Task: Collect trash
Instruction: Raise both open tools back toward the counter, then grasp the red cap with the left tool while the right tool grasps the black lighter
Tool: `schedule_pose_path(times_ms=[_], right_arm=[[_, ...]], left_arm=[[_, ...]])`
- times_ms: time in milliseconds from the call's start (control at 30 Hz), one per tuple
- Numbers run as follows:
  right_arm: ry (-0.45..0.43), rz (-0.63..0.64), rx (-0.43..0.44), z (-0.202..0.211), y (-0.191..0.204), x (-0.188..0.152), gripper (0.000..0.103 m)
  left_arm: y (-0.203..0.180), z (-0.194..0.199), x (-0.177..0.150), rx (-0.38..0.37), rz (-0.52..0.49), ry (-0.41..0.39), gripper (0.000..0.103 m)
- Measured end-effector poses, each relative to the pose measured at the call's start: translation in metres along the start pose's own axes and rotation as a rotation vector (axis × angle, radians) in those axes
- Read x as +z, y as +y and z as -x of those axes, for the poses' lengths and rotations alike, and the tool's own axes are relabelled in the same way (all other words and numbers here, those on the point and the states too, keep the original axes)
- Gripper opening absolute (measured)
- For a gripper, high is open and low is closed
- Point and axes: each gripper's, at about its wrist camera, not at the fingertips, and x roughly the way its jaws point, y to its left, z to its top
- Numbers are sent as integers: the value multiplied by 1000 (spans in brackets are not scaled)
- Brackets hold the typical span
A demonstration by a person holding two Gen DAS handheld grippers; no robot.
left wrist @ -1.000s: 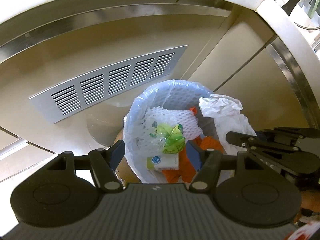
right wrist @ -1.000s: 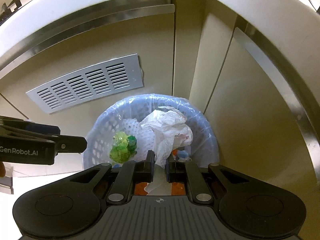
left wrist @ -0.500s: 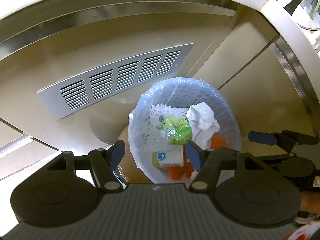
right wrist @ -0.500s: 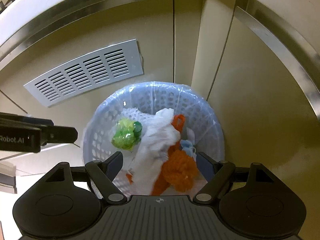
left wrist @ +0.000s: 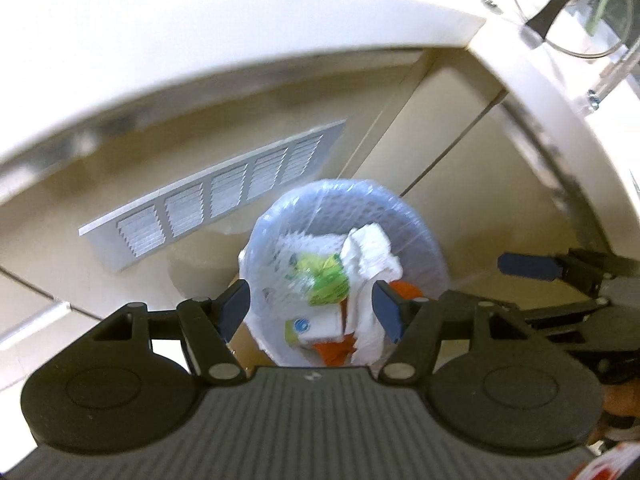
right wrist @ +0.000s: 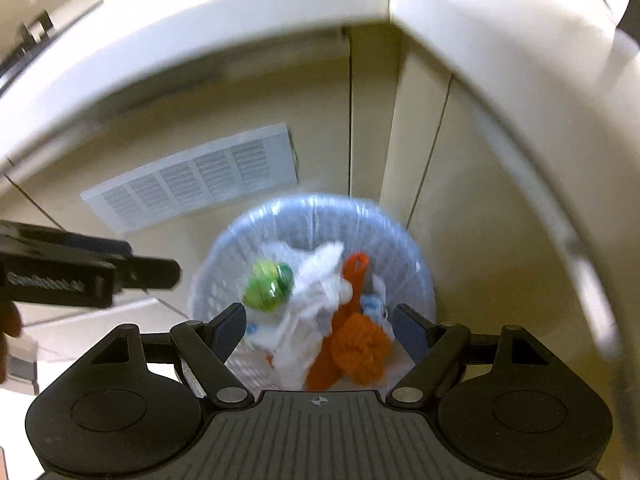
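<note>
A pale blue mesh bin (left wrist: 424, 232) lined with a clear bag stands on the floor below both grippers. In it lie a crumpled white tissue (left wrist: 372, 256), a green wrapper (left wrist: 324, 280), a small white carton (left wrist: 316, 326) and orange netting (left wrist: 404, 290). My left gripper (left wrist: 310, 304) hangs open above the bin with nothing between its fingers. My right gripper (right wrist: 320, 322) is open too, its fingers apart above the tissue (right wrist: 316, 292) and the orange netting (right wrist: 360, 344); nothing is held. Each gripper shows in the other's view, off to the side of the bin (right wrist: 416, 256).
Beige cabinet doors (right wrist: 472, 208) with a white vent grille (left wrist: 224, 192) stand behind the bin. A white countertop edge (left wrist: 240, 52) overhangs them. A glass lid with a black knob (left wrist: 552, 12) sits on the counter at the upper right.
My right gripper has opened and let go of the white tissue, which now lies in the bin. Both grippers have risen, so the bin looks smaller.
</note>
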Motion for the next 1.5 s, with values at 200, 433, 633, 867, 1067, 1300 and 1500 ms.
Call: schedule_pose_path(times_ms=[200,433,633,867,1067,1300,1500], right_arm=[[-134,-2,0,52,5,20,80],[-278,-19,-38,102,3,36,80],[-337,-40,-109,126,-14,60,80],[-326,121,-141,124,-59,99,80],[-256,336,-107,91,-122,153,80],[-189,554,-3,46,-177,219,80],[-124,697,105,14,-185,249,93]], left_arm=[[-24,32,20,-60,-89,-62,64],[-45,76,42,-115,-207,-167,64],[-55,94,68,-143,-278,-230,64],[-69,94,112,-123,-352,-274,64],[-77,81,151,-53,-329,-309,64],[-91,63,192,56,-281,-313,64],[-92,58,207,106,-216,-312,64]])
